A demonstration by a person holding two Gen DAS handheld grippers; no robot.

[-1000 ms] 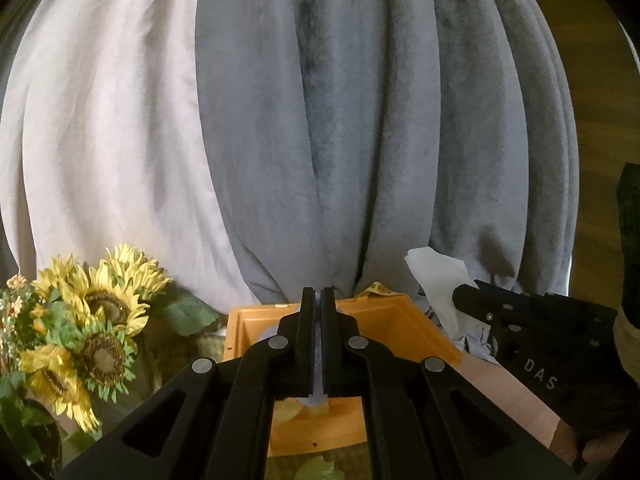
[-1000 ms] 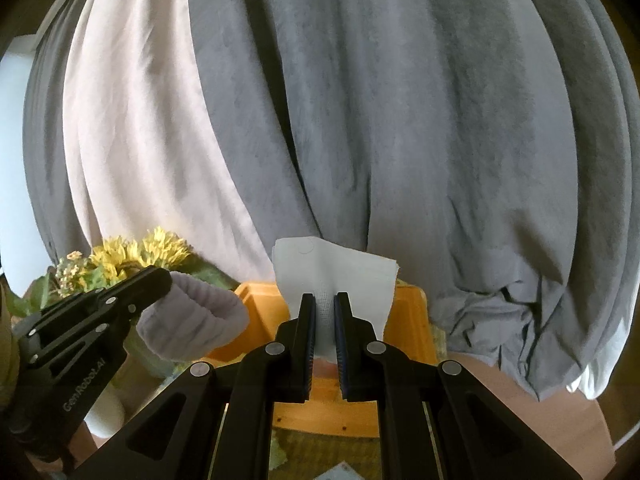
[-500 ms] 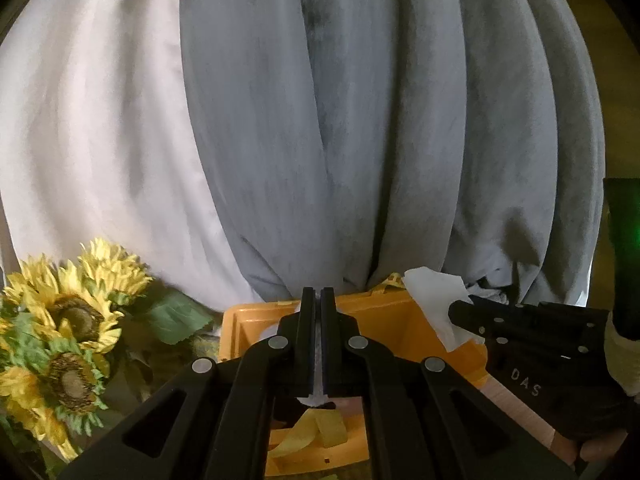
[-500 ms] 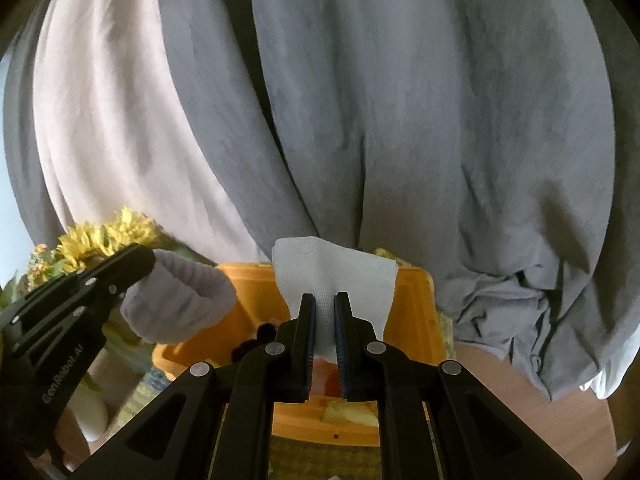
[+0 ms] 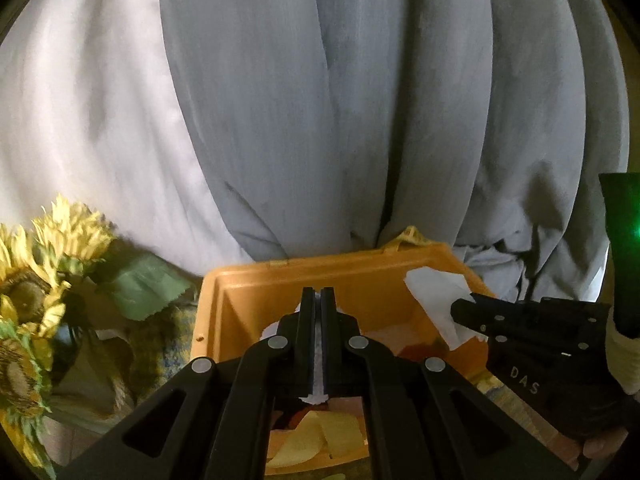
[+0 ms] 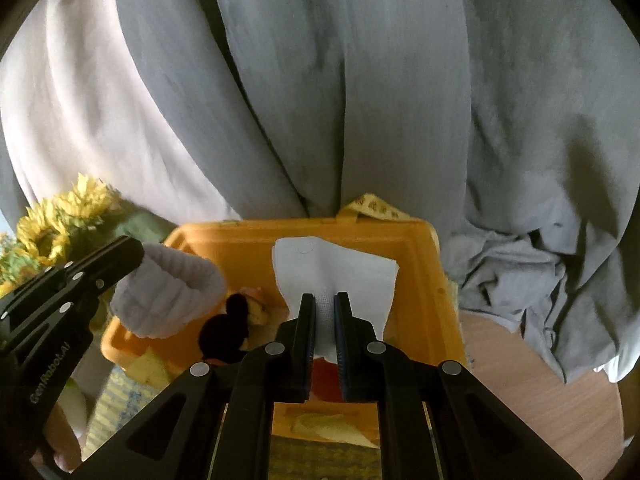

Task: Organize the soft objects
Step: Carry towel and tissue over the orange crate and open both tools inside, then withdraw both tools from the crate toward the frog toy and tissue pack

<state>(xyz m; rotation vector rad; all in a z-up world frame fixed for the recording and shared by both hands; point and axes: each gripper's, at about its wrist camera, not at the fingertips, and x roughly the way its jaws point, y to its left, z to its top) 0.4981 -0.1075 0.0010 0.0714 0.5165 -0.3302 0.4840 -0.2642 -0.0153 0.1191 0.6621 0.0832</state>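
Although the orange bin (image 6: 424,280) fills the lower middle of both wrist views, much of its inside is covered by the black linkages of the tongs, so only scraps of its contents show: a black plush shape (image 6: 228,328), pale yellow pieces (image 5: 316,436) and something red under the right tongs that cannot be identified. The left tongs (image 5: 318,300) are clamped nearly flat on a ribbed grey cloth (image 6: 172,292); in their own view only a thin pale strip shows between the pads, while the right view shows the cloth hanging as an open cuff over the bin's left rim. The right tongs (image 6: 324,304) are pinched on a white cloth (image 6: 336,268), whose upper edge stands above the fingertips in front of the bin's far wall. In the left view the same cloth juts from the right tongs (image 5: 460,308) over the bin's right rim.

Grey curtain folds (image 5: 360,120) and a white drape (image 5: 80,120) close off everything behind the bin, and the curtain's bunched hem lies on the wooden surface (image 6: 540,392) just right of the bin. Sunflowers (image 5: 36,280) crowd the left side, blurred and cut by the frame edge. A woven mat (image 6: 116,404) shows under the bin's near left corner. The bare stretch of surface to the right is the only open ground visible.
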